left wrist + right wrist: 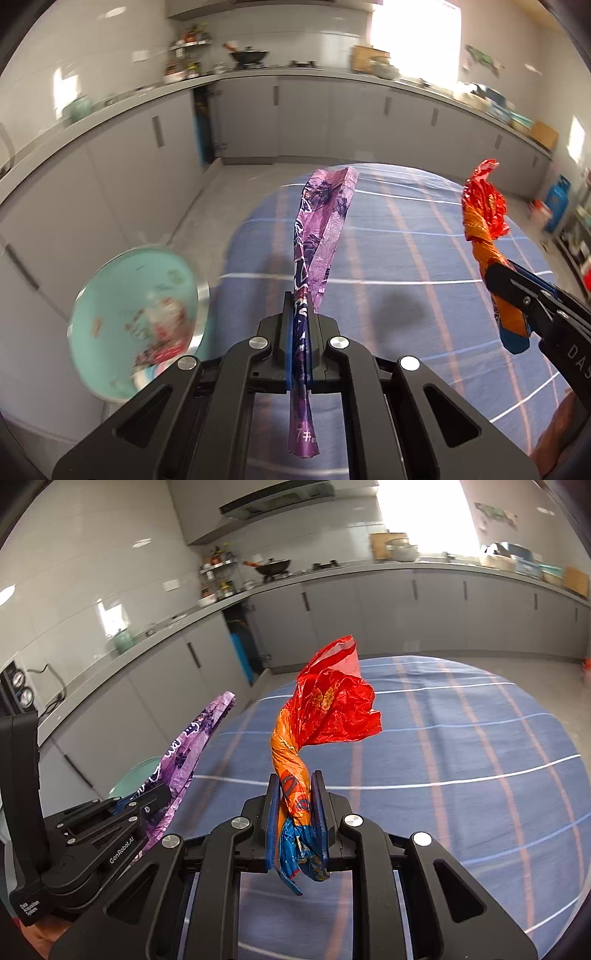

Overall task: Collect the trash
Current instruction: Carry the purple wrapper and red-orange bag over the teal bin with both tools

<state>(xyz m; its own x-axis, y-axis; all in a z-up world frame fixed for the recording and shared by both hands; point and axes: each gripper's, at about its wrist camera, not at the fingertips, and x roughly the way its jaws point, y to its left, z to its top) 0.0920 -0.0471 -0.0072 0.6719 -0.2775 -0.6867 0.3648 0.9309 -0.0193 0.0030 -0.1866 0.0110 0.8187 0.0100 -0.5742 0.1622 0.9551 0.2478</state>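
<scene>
Left wrist view: my left gripper [300, 325] is clamped on a purple snack wrapper [321, 229], held up over the blue striped tablecloth [406, 258]. The teal trash bin [136, 317] sits low at the left beside the table, with scraps already inside.

Right wrist view: my right gripper [297, 812] pinches a twisted red-and-orange wrapper [325, 709] above the same cloth. With 2 thin, slippery films held by narrow strips, I judge a fast swing could slide either loose short of the bin.
</scene>
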